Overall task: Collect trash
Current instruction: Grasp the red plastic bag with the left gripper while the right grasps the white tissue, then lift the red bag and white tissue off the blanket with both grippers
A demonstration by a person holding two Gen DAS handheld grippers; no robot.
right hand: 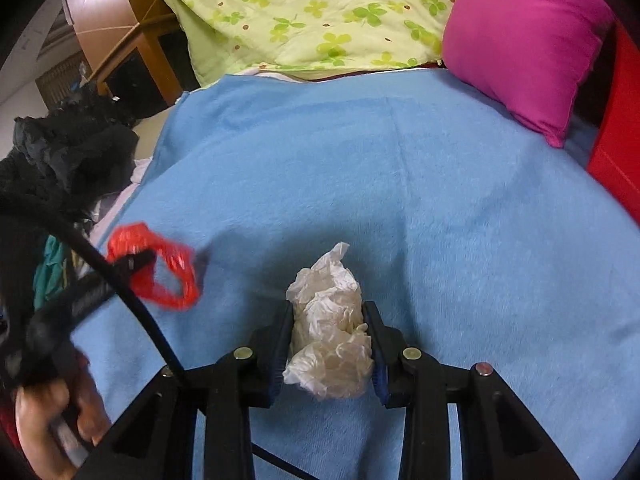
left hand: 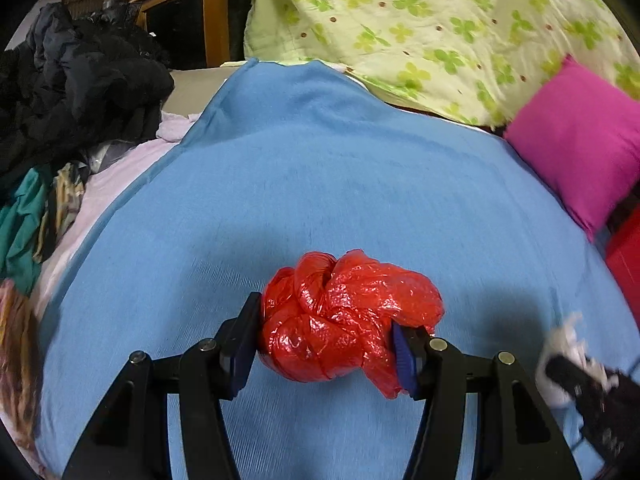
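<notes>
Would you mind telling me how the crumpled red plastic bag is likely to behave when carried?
The red plastic bag looks thin and crinkly, so probably very light and floppy. It bulges around the left tool, suggesting it squashes easily. Its glossy film may be slippery, and a loose tail hangs down.

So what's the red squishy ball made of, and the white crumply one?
The red bundle looks like thin plastic film, perhaps a bag: it is glossy, see-through in places and twisted into folds. The white wad looks like soft paper, perhaps tissue: it is matte with sharp crumples, though thin plastic can't be ruled out. Each is squeezed in a tool, over a fuzzy blue blanket.
</notes>
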